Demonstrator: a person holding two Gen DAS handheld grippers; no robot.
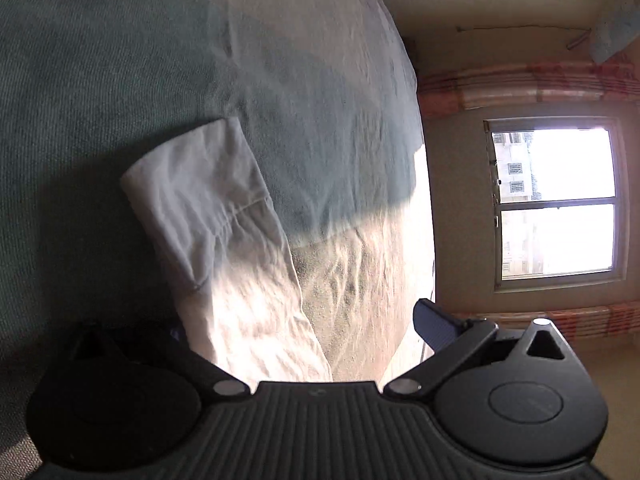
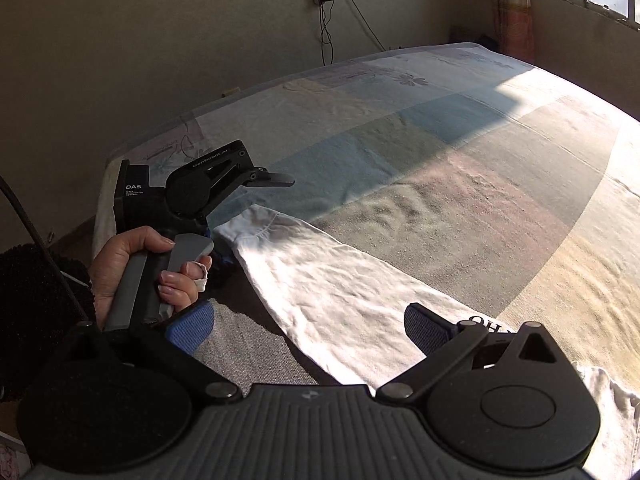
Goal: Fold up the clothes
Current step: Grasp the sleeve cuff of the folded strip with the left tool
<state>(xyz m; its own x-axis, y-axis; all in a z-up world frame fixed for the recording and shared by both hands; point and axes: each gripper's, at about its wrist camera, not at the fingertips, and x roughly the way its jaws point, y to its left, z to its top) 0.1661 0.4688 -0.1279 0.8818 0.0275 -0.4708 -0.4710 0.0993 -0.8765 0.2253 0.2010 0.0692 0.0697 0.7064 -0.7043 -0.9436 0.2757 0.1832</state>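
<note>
We judged the folding to be at an early stage: the white garment lay stretched out across the bed, one long sleeve or leg running from its hemmed end beside our left gripper down toward our right gripper, and we could see no finished fold anywhere in it. In the left wrist view the same pale cloth ran up from between the fingers to its cuffed end, lying flat on the green-grey bedspread, half in sun and half in shadow. Our right gripper hovered low over the garment with its blue-padded fingers spread wide and nothing between them. Our left gripper also stood spread, with the cloth beneath it rather than pinched, though only one pad showed clearly in its own view and the other was lost in shadow. The hand on the left handle showed in the right view, a dark fuzzy sleeve behind it. Nearly all the work seemed left. The body of the garment was cut off at the lower right edge, so we could not tell what kind of garment it was; some dark lettering near the right finger was partly covered and unreadable. The window glare washed out much of the fabric's detail.
</note>
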